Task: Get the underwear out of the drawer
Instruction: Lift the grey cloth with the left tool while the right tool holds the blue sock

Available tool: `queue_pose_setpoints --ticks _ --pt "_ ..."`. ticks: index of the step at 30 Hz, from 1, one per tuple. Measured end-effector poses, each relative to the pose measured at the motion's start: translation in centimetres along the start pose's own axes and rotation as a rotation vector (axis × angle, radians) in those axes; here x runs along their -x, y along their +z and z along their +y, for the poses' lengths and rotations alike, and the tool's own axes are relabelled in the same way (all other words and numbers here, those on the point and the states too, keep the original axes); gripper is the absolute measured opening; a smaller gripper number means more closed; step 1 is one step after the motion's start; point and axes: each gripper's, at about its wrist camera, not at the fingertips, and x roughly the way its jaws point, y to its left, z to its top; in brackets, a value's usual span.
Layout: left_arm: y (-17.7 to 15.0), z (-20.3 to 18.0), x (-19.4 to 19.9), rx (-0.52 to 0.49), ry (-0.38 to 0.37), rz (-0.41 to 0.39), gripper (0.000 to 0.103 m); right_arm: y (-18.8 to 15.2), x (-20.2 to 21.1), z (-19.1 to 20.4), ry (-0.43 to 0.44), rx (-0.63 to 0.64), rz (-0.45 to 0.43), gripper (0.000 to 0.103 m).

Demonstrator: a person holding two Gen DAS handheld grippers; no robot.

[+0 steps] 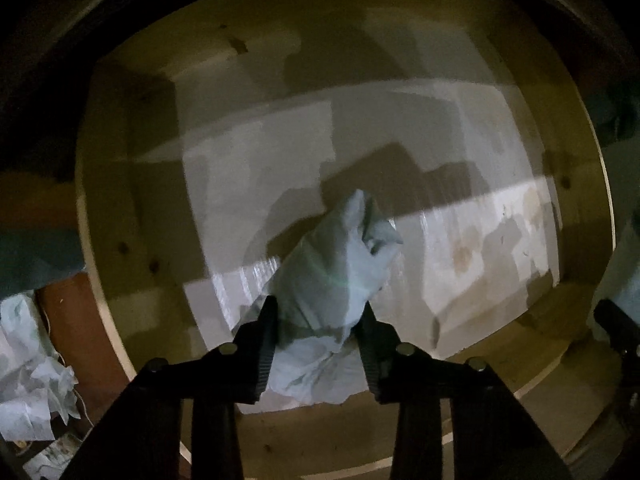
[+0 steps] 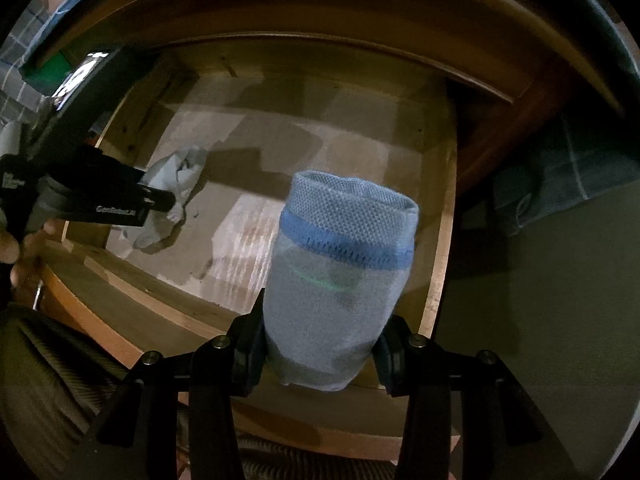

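Item one: pale grey-green crumpled cotton undergarment (image 1: 336,276), lying on the papered floor of the open wooden drawer (image 1: 576,184), toward the drawer's left side and front edge. The left gripper (image 1: 320,312) points down over it; its jaws stand narrowed on a bunched fold of the cloth and appear to press it, though most of the piece rests on the drawer floor.

Item two: rolled blue-grey knit undergarment with a darker blue band (image 2: 340,264), clamped upright between the narrow jaws of the right gripper (image 2: 320,340), above the drawer's front right corner, clear of the floor.

Handling note, as a judgement: the left pinch takes only a ridge of loose fabric, so a straight, slow lift is advisable, with the trailing cloth kept off the drawer's front wall; the right roll should stay firmly held meanwhile.

Views compared: the left wrist view shows the pinch itself and crumpled white paper (image 1: 36,368) outside the drawer's left wall. The right wrist view shows both garments at once, the left gripper's body from the side, part of a hand (image 2: 12,244) behind it, and dark folded cloth (image 2: 560,176) beyond the drawer's right wall.
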Motion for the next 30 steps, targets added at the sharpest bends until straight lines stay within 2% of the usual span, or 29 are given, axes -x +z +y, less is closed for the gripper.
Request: queue_pose_setpoints --ticks 7,14,21,30 --pt "-2.6 0.9 1.9 0.065 -0.031 -0.051 0.036 0.1 0.0 0.0 -0.010 0.002 -0.001 0.041" --pt "-5.2 2.3 5.1 0.112 -0.046 -0.142 0.036 0.1 -0.1 0.2 -0.028 0.009 -0.006 0.041" --pt "-6.8 2.0 9.4 0.125 0.026 -0.322 0.036 0.1 -0.2 0.2 -0.042 0.013 -0.001 0.041" --pt "-8.4 0.2 12.4 0.127 0.080 -0.432 0.036 0.1 -0.1 0.4 -0.065 0.031 0.006 0.041"
